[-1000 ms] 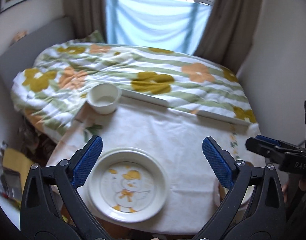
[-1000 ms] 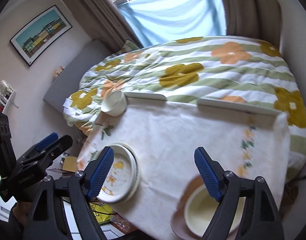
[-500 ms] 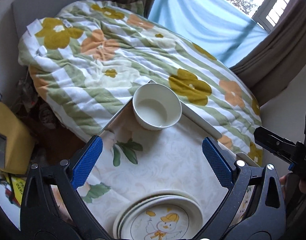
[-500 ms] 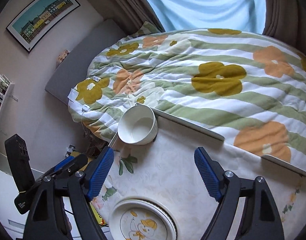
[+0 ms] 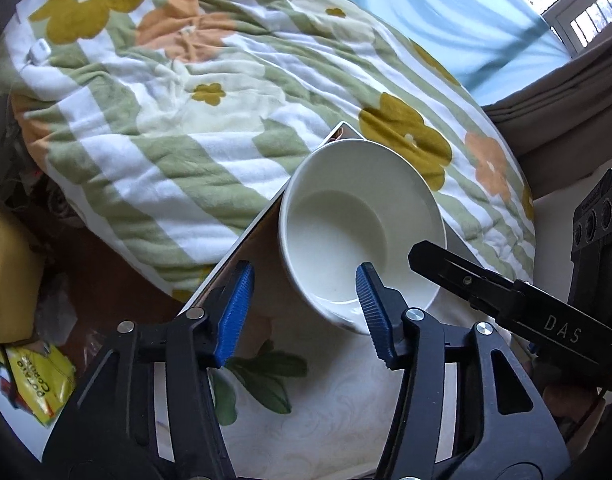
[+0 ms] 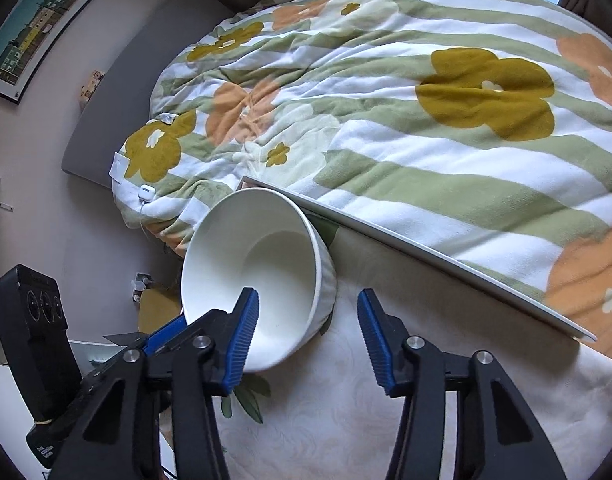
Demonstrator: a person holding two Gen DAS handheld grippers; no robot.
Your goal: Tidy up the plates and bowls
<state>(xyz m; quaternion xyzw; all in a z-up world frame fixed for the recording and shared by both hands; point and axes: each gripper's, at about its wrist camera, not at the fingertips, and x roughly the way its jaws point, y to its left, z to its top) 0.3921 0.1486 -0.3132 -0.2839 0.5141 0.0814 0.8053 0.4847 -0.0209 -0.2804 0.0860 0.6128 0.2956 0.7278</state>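
- Behind the table (image 6: 445, 400) we see a bed with a floral quilt (image 6: 405, 120), a grey headboard (image 6: 118, 92) and a framed picture (image 6: 38, 20) on the wall.
- We note a pale leaf-print cloth on the table; the white bowl (image 5: 357, 224) sits at its far left corner, beside the quilt.
- Our left gripper (image 5: 304, 312) is parted, one finger inside the bowl, one outside; contact cannot be told.
- Our right gripper (image 6: 307, 332) is likewise parted, straddling the opposite rim.

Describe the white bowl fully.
The bowl is plain glossy white, ceramic by the look, deep, with faint ribbing on its outer wall and nothing inside. It stands upright at the table's far left corner, next to the floral duvet. The left gripper and right gripper each straddle its near rim, open; contact cannot be told.
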